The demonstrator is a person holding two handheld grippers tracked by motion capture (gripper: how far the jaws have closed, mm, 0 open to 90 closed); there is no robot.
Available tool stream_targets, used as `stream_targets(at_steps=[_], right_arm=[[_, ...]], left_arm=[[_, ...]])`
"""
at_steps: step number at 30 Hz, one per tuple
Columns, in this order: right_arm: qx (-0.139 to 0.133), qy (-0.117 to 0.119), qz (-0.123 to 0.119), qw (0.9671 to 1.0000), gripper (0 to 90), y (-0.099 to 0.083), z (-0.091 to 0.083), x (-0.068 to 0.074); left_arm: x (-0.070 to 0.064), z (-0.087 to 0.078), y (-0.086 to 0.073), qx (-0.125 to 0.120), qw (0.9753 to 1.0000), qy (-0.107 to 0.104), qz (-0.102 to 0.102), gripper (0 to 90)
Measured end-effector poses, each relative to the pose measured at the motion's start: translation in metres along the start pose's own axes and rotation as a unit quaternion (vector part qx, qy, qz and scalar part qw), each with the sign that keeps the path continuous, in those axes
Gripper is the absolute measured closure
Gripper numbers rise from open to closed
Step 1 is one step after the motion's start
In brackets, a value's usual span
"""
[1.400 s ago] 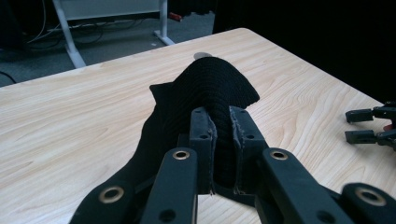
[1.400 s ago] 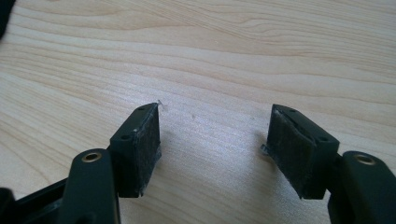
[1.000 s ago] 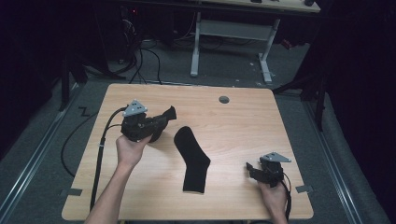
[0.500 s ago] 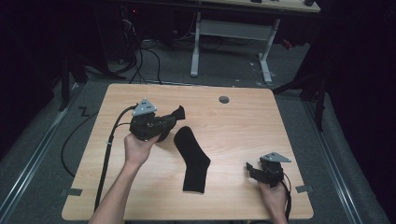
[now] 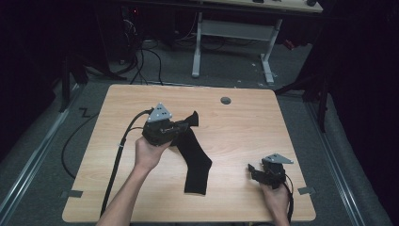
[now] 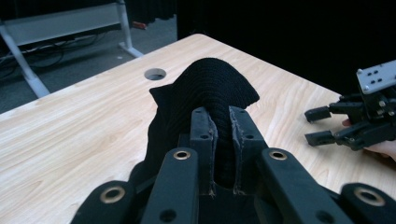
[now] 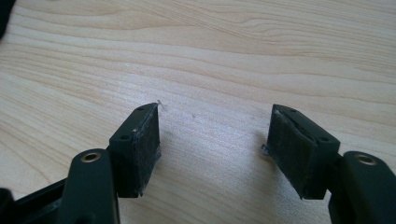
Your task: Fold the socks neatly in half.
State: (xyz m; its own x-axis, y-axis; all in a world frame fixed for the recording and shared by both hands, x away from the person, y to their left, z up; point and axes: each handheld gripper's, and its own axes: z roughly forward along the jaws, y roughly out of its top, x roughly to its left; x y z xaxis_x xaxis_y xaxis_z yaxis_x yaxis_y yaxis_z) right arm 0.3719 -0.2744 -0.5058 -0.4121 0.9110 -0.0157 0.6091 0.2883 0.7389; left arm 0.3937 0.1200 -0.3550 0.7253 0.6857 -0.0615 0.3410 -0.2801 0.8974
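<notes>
Left gripper (image 5: 184, 126) pinching one end of a long black knitted sock (image 5: 196, 162) at the centre of the light wooden table (image 5: 235, 117).

Since half a second ago the left gripper has slid right and down the frame, dragging the sock's upper end along. Its jaws are clamped on bunched fabric, which hides the sock's far part in the left gripper view. The right gripper (image 7: 212, 144) rests lower right, jaws spread wide over bare wood, its hand cut off by the frame's bottom edge.
</notes>
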Motion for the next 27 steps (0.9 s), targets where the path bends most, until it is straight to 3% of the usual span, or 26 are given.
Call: stream_targets(at_steps=[5, 13, 21, 27], right_arm=[[0.0, 0.0, 0.0, 1.0, 34.3, 0.0, 0.0, 0.0], [0.0, 0.0, 0.0, 1.0, 34.3, 0.0, 0.0, 0.0], [0.0, 0.0, 0.0, 1.0, 34.3, 0.0, 0.0, 0.0], [0.0, 0.0, 0.0, 1.0, 34.3, 0.0, 0.0, 0.0]], left_arm=[[-0.008, 0.005, -0.005, 0.003, 0.9998, -0.018, 0.001, 81.7], [-0.015, 0.012, -0.02, 0.028, 0.9989, -0.038, 0.005, 81.6], [-0.026, 0.017, -0.041, 0.046, 0.9969, -0.063, 0.0, 81.5], [-0.031, 0.023, -0.05, 0.064, 0.9954, -0.071, 0.009, 81.6]])
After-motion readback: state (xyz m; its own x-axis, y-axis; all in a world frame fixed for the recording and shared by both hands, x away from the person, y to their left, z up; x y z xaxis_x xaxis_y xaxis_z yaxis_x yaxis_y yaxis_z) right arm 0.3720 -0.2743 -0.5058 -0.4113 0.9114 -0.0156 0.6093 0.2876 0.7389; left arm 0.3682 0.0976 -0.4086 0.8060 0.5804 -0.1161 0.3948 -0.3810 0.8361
